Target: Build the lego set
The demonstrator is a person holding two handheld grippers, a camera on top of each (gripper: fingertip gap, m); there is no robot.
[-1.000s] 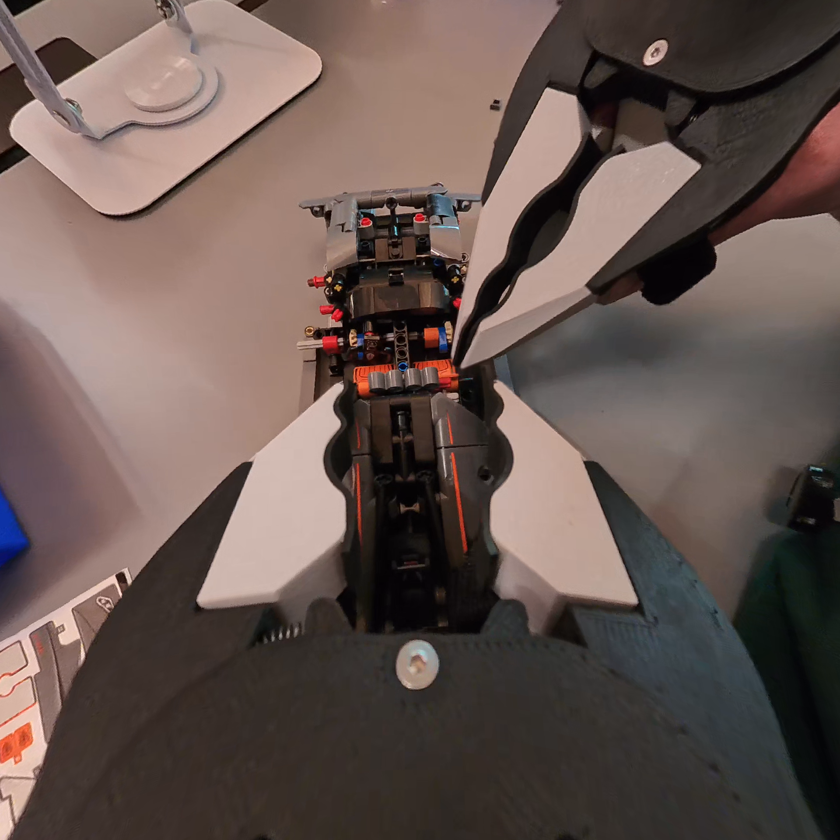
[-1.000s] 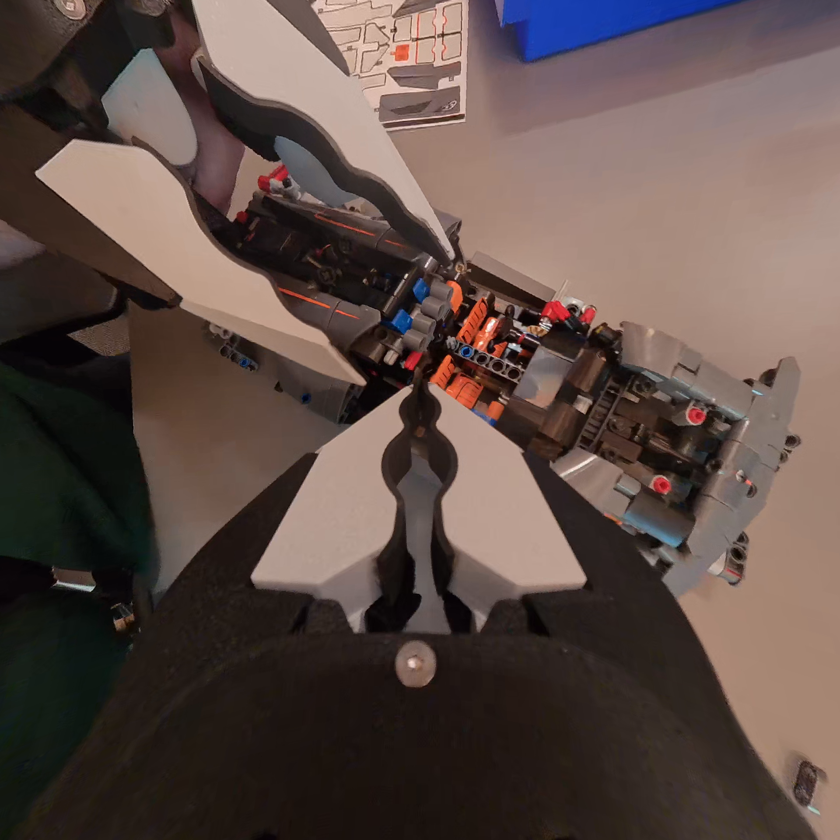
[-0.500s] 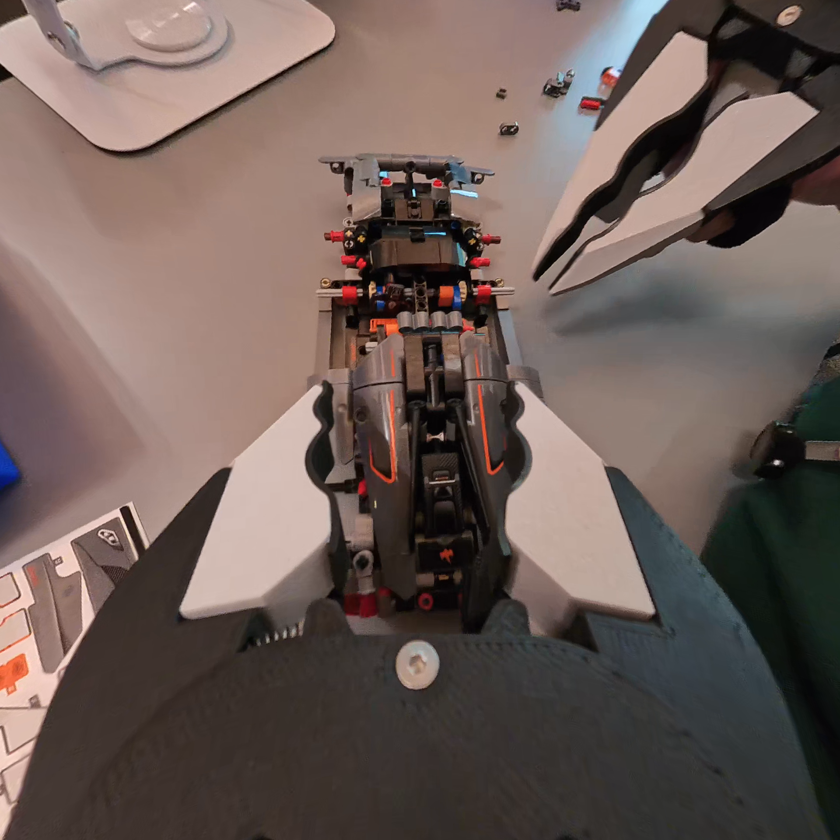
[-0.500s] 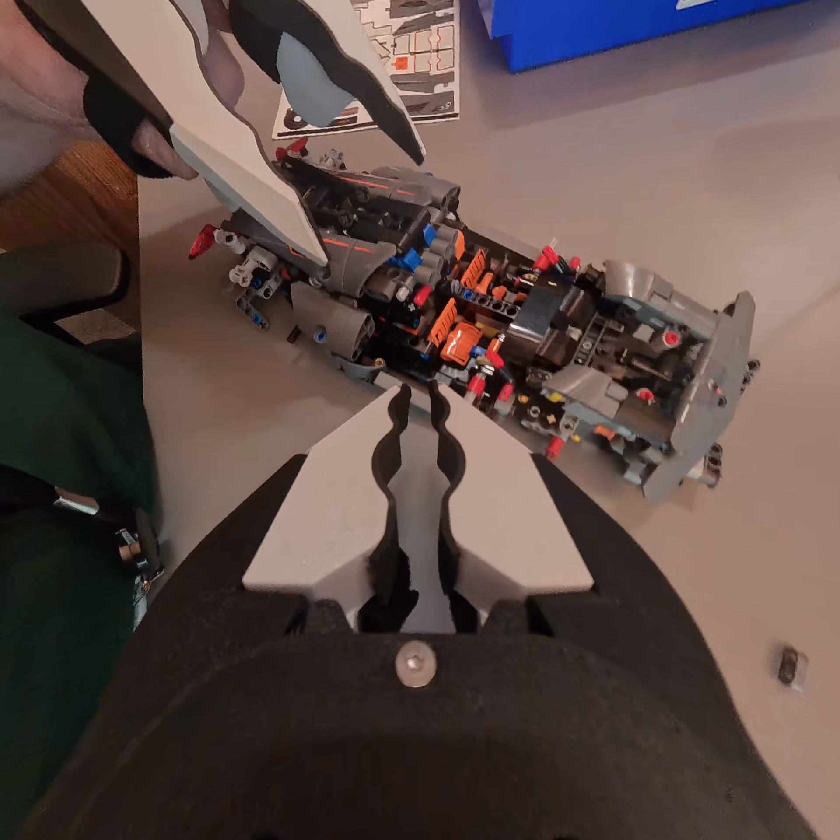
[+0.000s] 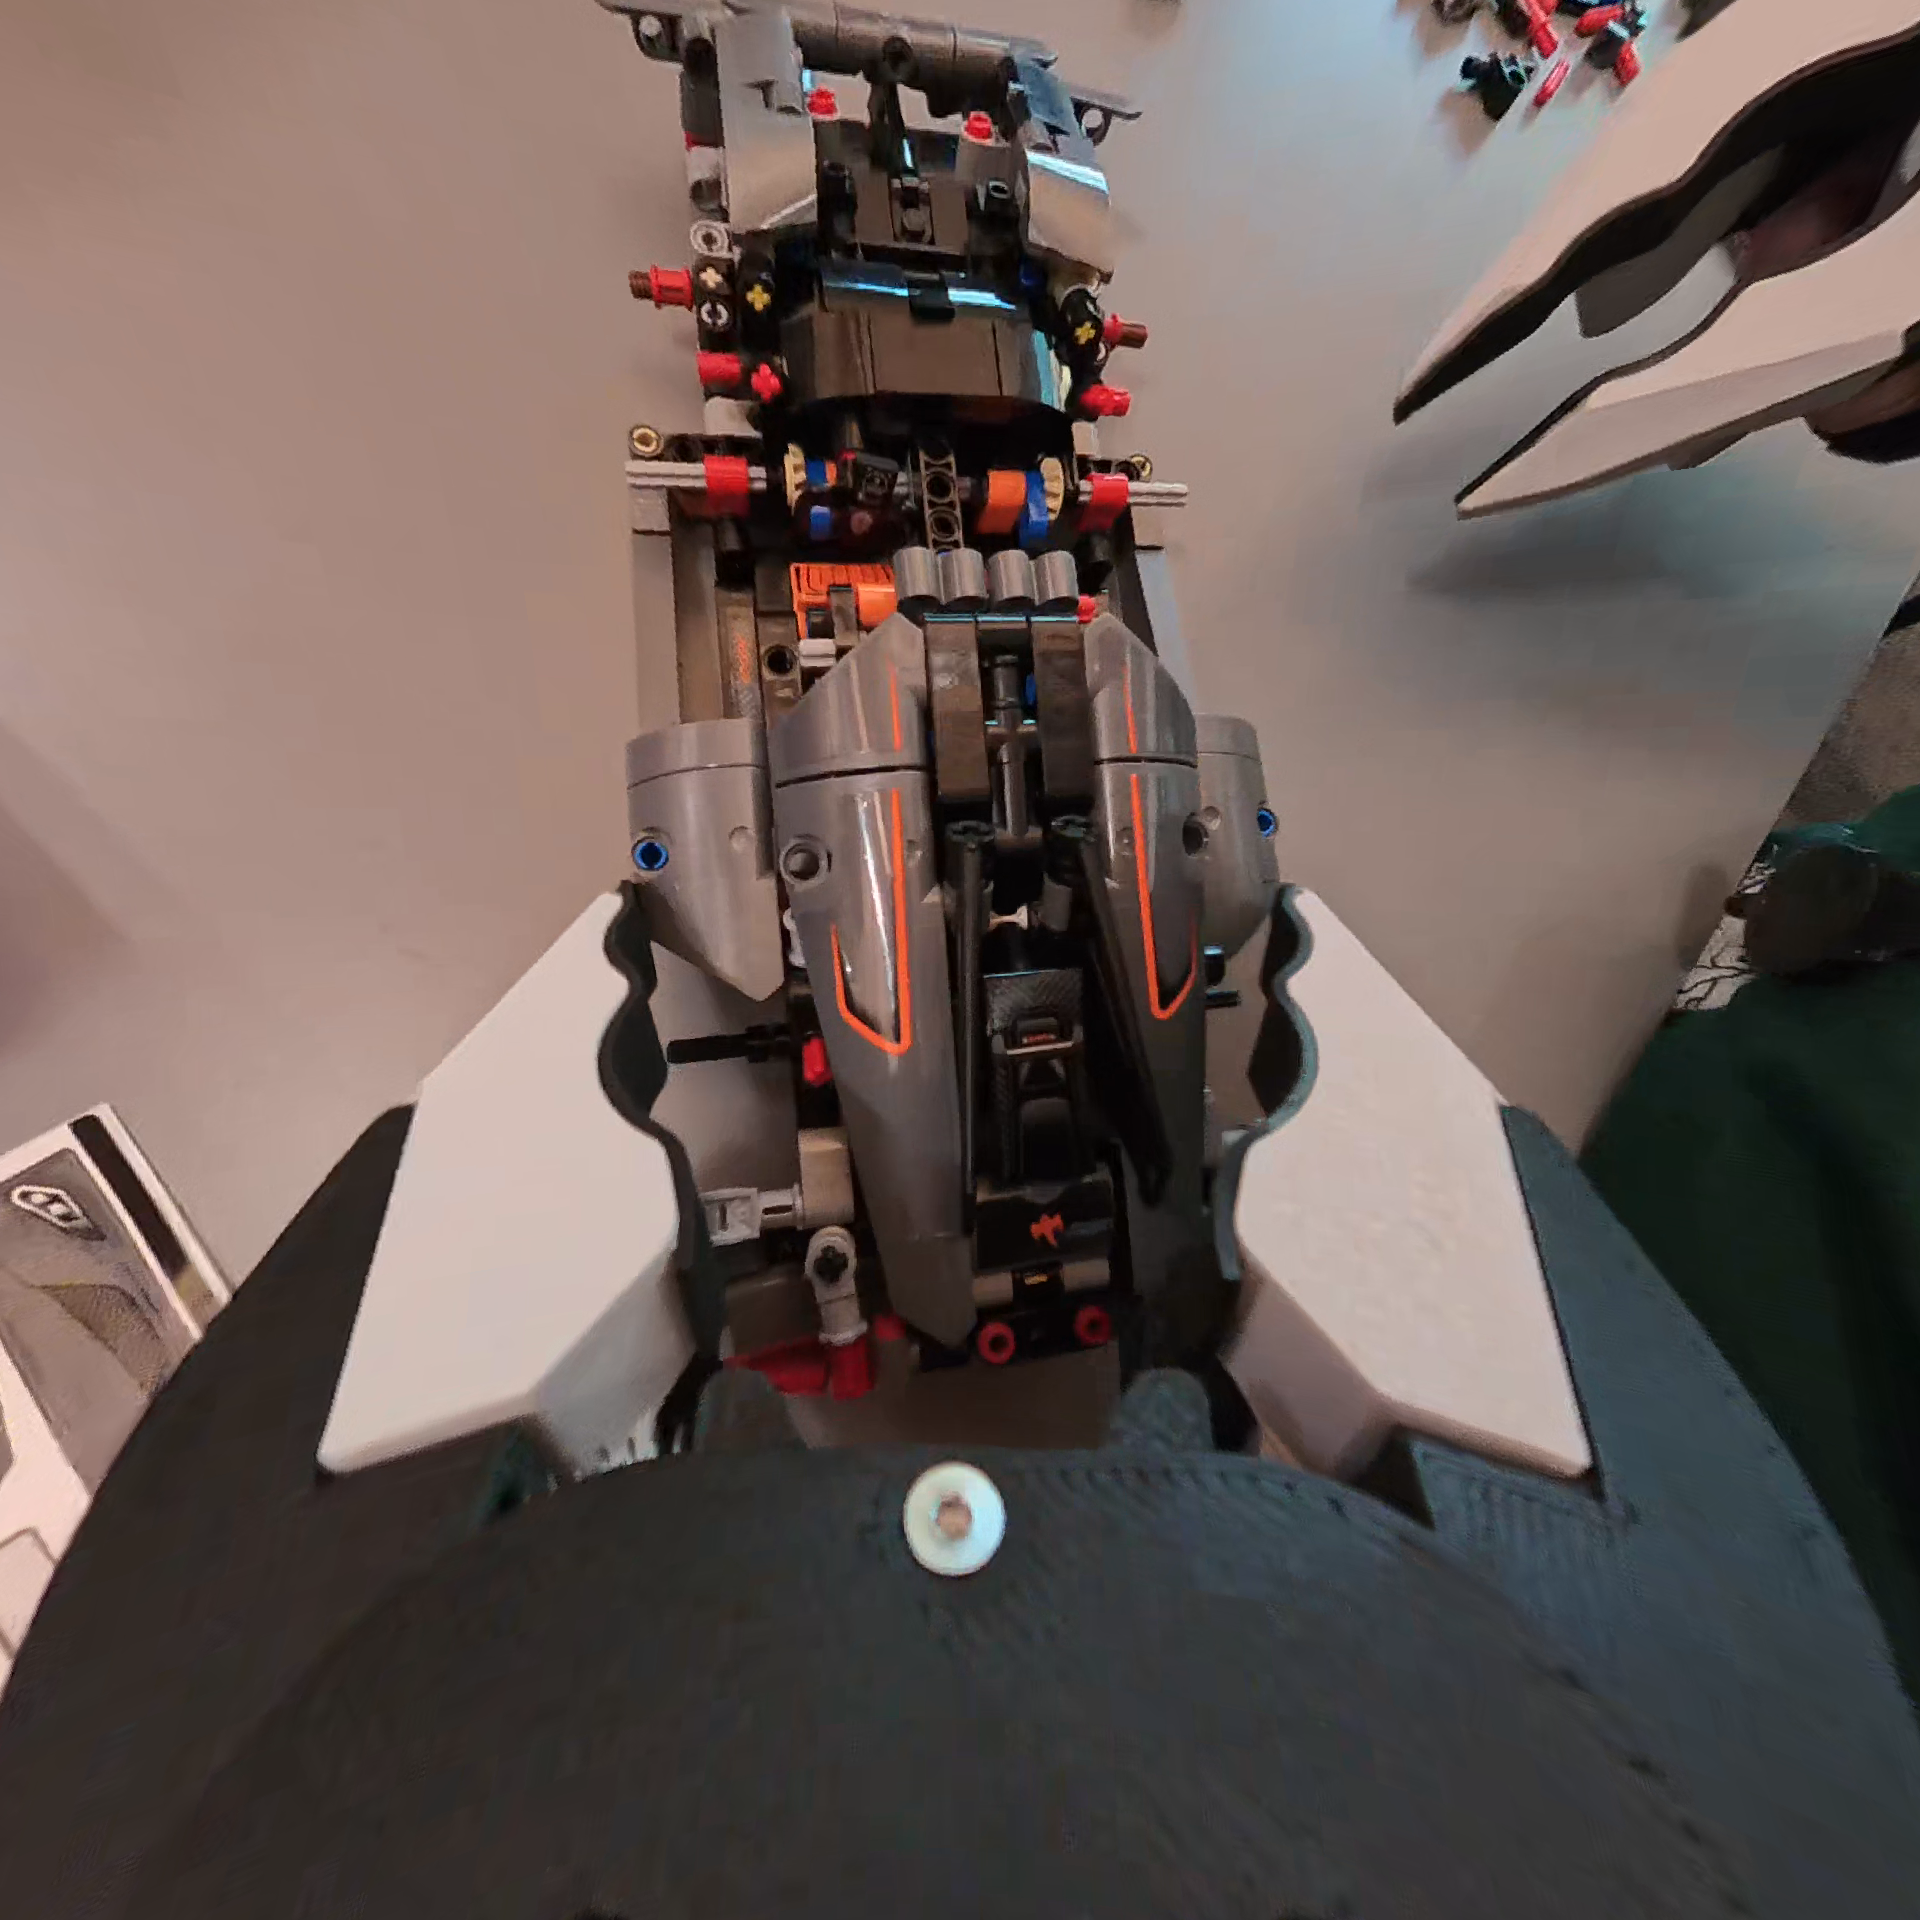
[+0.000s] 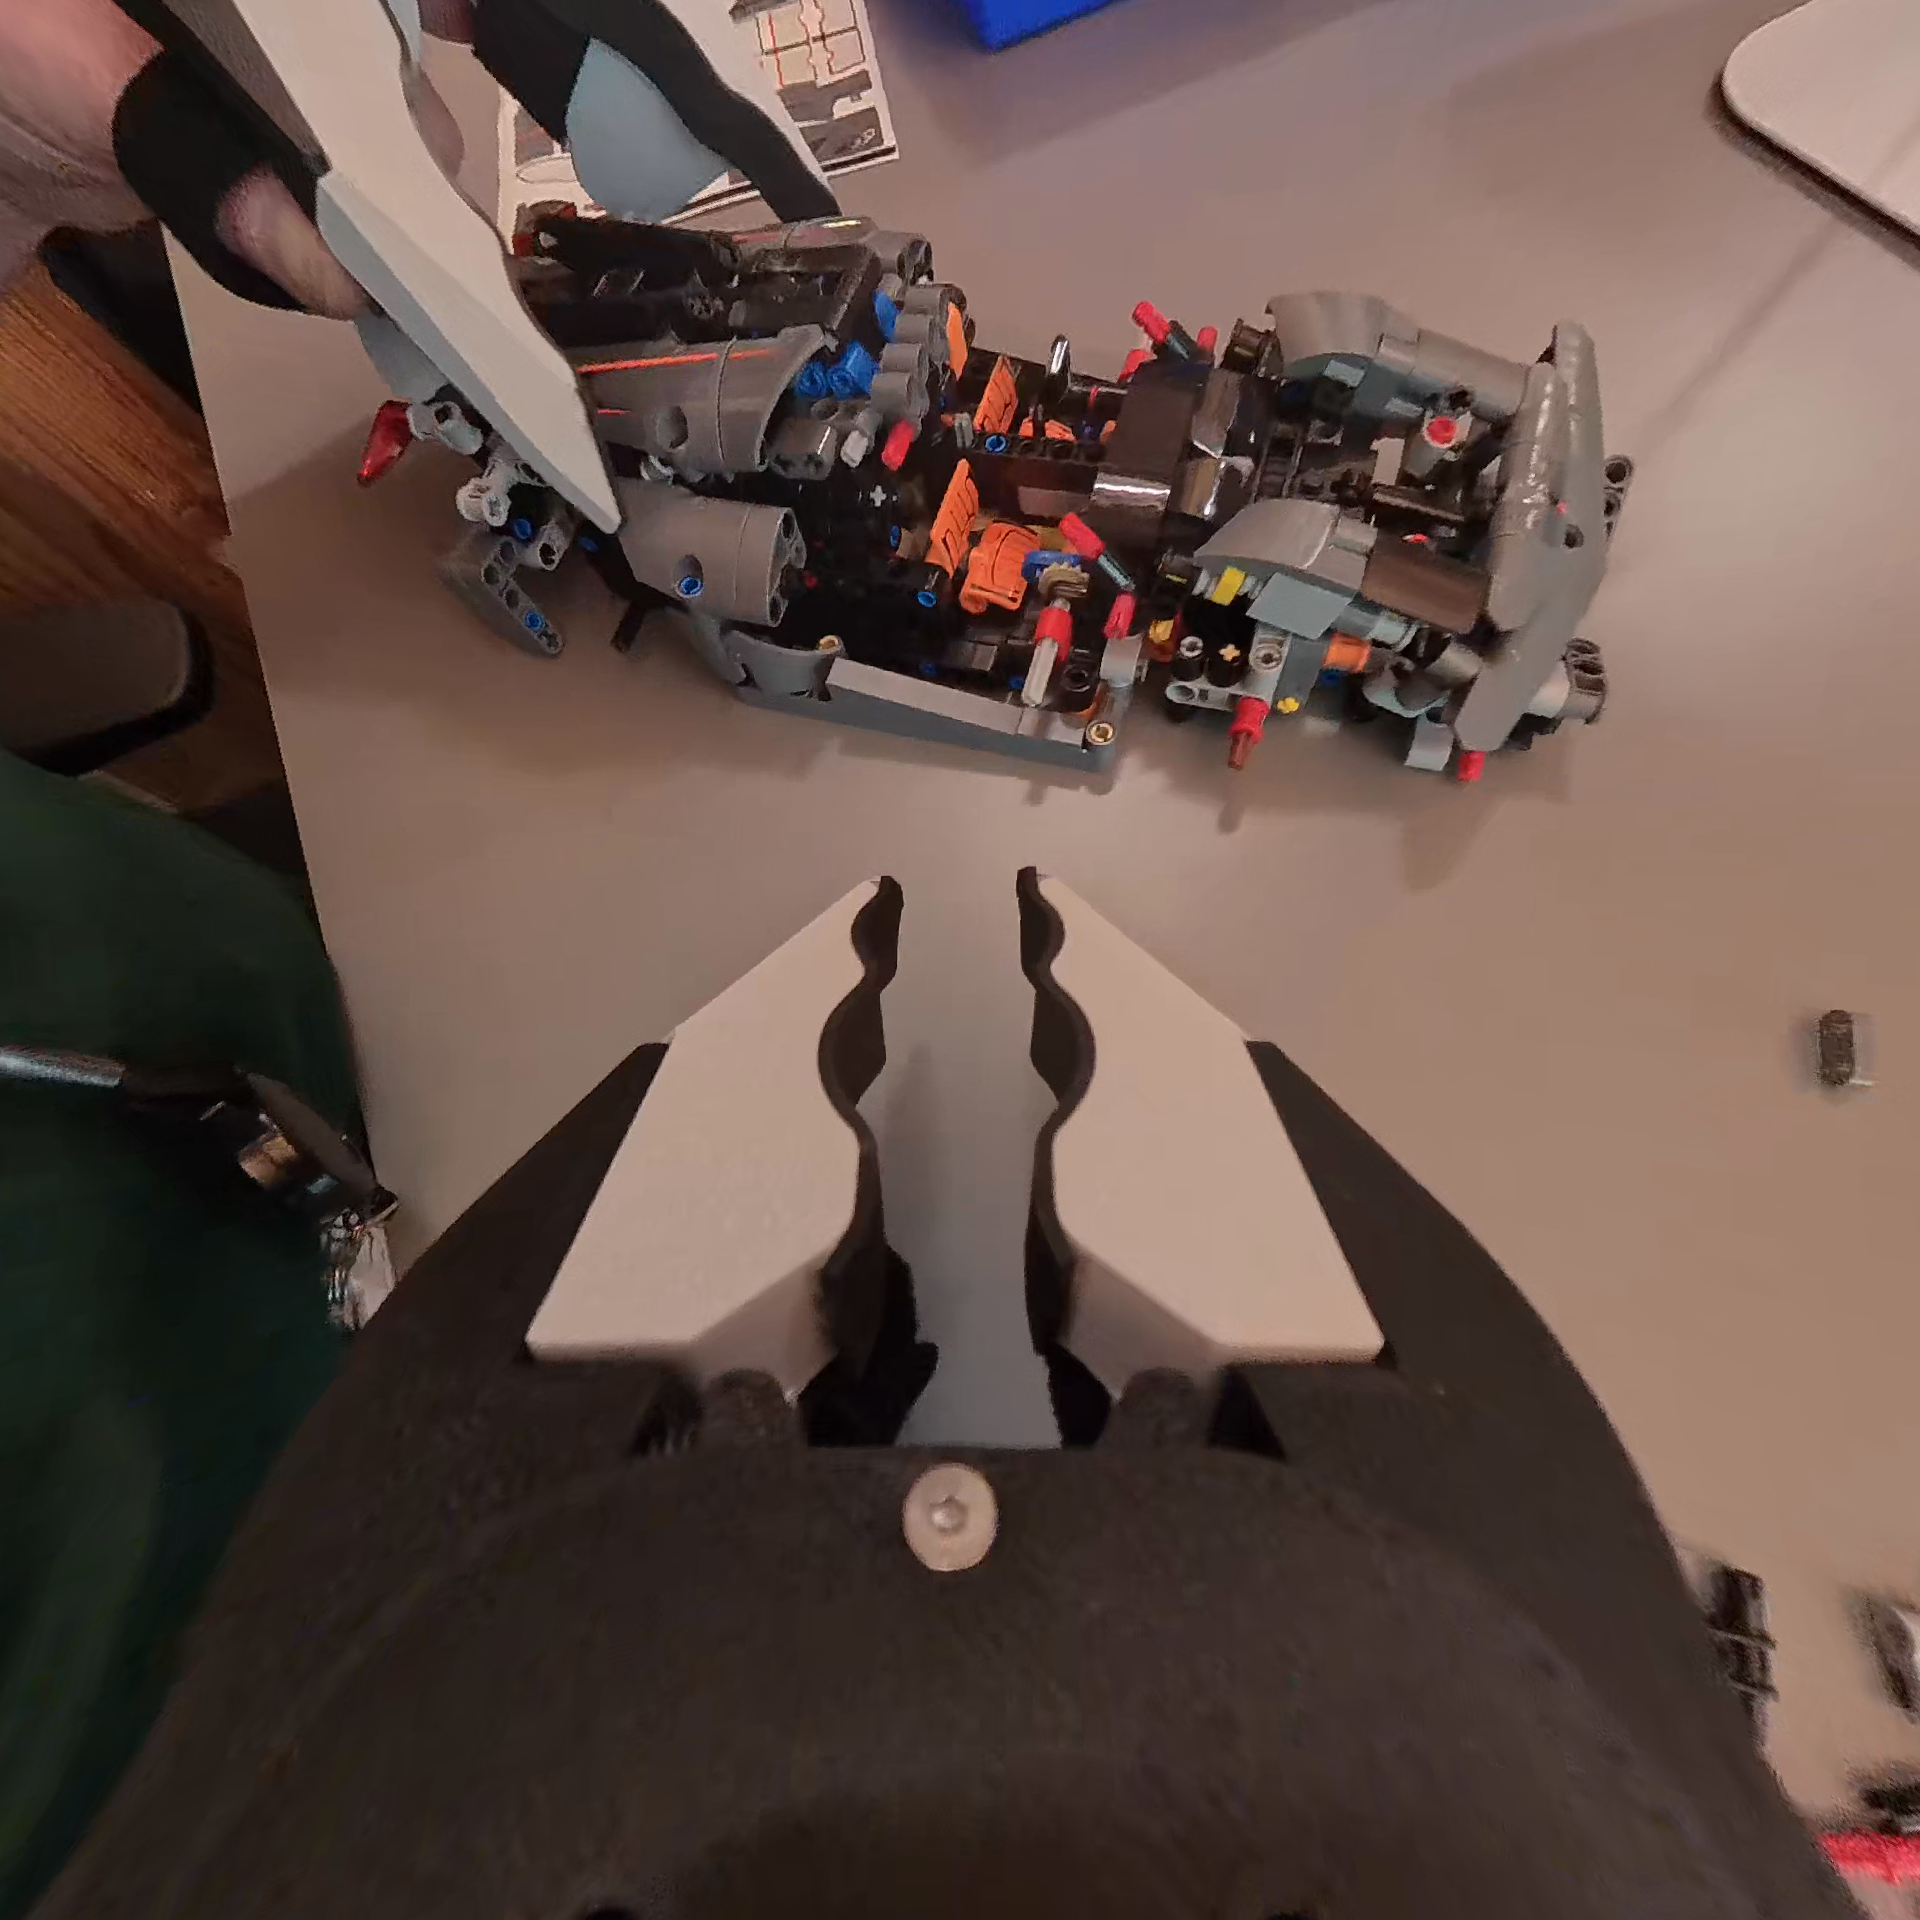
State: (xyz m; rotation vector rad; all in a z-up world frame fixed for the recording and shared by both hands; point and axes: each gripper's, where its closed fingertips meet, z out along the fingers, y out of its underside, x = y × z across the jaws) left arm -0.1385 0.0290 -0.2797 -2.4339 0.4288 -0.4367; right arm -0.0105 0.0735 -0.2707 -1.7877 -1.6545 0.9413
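Here we look down along our left gripper [image 5: 956, 914] at the half-built lego car [image 5: 925, 644], which lies lengthwise on the grey table [image 5: 312, 416]. The left gripper's two pale fingers [image 5: 540, 1195] are spread wide and straddle the near end of the model, one on each side of the dark grey panels with orange stripes [image 5: 873, 935]; whether the black wavy pads actually press against the sides we cannot tell, since a thin gap seems to show on both sides. In the right wrist view that same gripper [image 6: 665, 312] comes in from the upper left, and its near finger lies against the model's end. Our right gripper [image 6: 956, 883] hangs above bare tabletop, near the long side of the car [image 6: 1039, 520] but apart from it, with its jaws parted a little and nothing between them. From the left view it [image 5: 1444, 457] reaches in from the upper right corner, off to the side of the model. A small dark loose piece [image 6: 1837, 1049] lies alone on the table to the right of the right gripper, and a scatter of red and black small parts [image 5: 1538, 52] sits at the far edge beyond the car. A printed sticker sheet [image 6: 821, 94] lies beyond the model beside a blue box [image 6: 1039, 21], and a green sleeve [image 6: 156, 1143] fills the left edge.
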